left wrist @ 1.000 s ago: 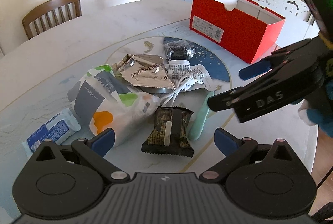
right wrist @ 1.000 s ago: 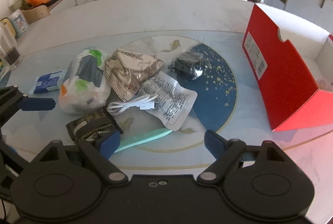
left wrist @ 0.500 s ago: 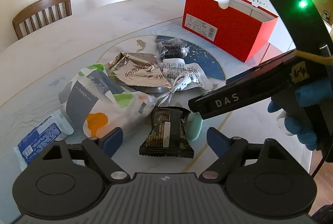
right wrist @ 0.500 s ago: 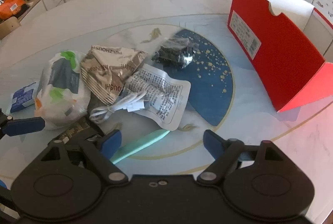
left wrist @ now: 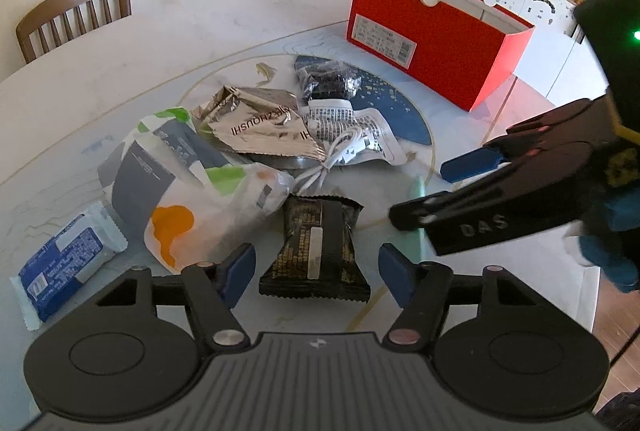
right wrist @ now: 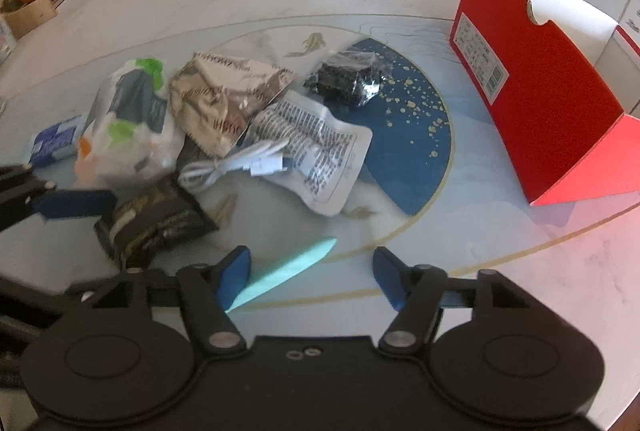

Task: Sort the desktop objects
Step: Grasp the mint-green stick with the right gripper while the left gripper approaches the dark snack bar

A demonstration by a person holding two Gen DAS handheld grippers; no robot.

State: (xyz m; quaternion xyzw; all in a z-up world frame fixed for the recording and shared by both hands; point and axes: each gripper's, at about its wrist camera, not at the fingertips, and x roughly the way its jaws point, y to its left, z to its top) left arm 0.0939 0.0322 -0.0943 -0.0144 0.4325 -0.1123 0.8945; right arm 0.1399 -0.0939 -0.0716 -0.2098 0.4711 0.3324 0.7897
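Both jaws just narrowing: left gripper (left wrist: 316, 269) straddles dark snack pack (left wrist: 316, 243), right gripper (right wrist: 310, 273) ungrasping.

A pale marble-look table (left wrist: 132, 79) with a round printed panel, part dark blue flecked with gold, carries the lot. Far right stands an open red shoebox (left wrist: 436, 39). Mid-table lies a heap: a white bag with green and orange patches (left wrist: 180, 183) on the left, a crumpled silver foil packet (left wrist: 256, 123) beside it, a white printed pouch (left wrist: 352, 127) under a coiled white cable (left wrist: 328, 163), and a dark crinkly packet (left wrist: 328, 83) further back. Nearer lies a black snack wrapper (left wrist: 316, 243), a mint-green stick (right wrist: 292, 267) to its right, and a blue-and-white packet (left wrist: 64, 263) at the near left edge
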